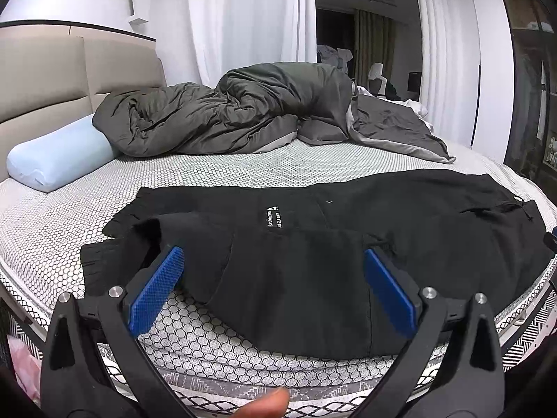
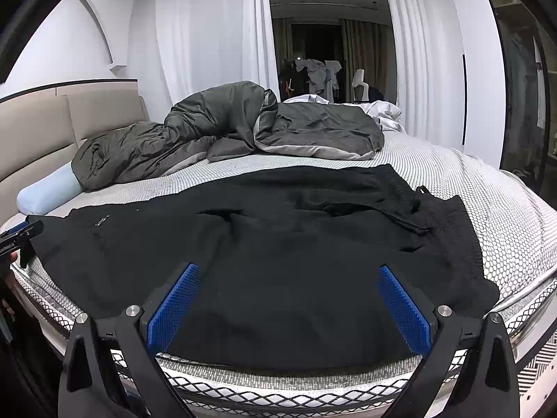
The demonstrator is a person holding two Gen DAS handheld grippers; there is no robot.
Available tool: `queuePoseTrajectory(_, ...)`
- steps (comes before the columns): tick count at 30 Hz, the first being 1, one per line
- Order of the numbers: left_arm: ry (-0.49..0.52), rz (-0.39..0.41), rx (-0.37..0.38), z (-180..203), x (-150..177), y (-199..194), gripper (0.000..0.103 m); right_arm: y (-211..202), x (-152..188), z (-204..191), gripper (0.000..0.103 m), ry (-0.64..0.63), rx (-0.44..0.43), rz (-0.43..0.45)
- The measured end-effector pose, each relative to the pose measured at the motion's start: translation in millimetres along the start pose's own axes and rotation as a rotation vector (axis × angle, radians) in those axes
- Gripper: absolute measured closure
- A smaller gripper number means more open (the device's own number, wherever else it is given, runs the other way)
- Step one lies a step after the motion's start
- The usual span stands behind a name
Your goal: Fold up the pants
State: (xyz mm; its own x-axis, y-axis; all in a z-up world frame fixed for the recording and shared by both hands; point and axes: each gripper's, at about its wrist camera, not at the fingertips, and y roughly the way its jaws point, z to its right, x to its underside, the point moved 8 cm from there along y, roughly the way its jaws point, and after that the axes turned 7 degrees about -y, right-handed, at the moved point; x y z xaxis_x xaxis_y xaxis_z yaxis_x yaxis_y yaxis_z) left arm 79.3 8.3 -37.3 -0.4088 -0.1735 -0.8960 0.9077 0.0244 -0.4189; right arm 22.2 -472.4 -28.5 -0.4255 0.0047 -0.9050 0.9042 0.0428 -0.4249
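On the mattress [image 1: 52, 230] we see black pants [image 2: 278, 261] lying rumpled, perhaps half-folded; our left gripper [image 1: 271, 278] and right gripper [image 2: 289, 299] gape wide, holding nothing.

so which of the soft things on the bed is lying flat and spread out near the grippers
The black fabric pants, spread flat along the mattress's near edge. The crumpled dark grey duvet is heaped up farther back, and the light blue pillow lies by the headboard.

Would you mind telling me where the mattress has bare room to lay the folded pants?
Bare mattress runs between the pants and the duvet, widest near the pillow. Another patch lies right of the waistband. The near edge is covered.
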Motion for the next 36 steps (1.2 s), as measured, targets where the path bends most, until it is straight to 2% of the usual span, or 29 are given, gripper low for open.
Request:
queuePoseTrajectory(29,0.001,-0.001,-0.003,-2,1,3,0.001,-3,-1,3,0.000,-0.011,0.009,0.018)
queuePoseTrajectory(36,-0.036,-0.007,-0.009,-14,-2,1,0.001,-5,-1,2,0.000,-0.012,0.011,0.017)
